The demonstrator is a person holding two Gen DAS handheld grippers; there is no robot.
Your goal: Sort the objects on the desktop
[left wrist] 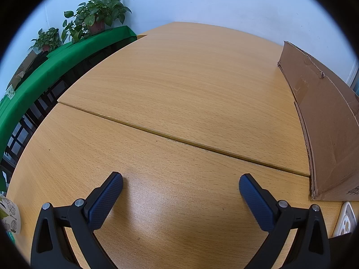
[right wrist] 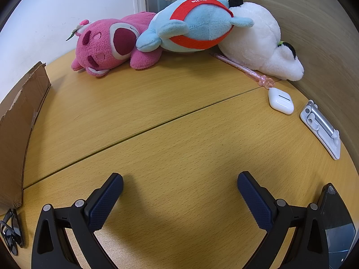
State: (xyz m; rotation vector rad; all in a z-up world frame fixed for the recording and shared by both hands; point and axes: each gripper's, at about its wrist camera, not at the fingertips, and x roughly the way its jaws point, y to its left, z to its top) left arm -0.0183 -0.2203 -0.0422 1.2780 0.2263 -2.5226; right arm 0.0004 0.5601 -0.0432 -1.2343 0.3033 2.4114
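My left gripper hangs open over bare wooden desk, holding nothing. A cardboard box stands to its right. My right gripper is also open and empty above the desk. Far ahead of it lie a pink plush bear, a blue plush with a red band and a white plush. A pink pen, a white earbud case and a white folding phone stand lie at the right. A dark phone sits by my right finger.
The cardboard box stands at the left in the right wrist view, with black glasses near its corner. A leaf-print cup and a white object sit at the edges. Potted plants stand on a green-covered shelf.
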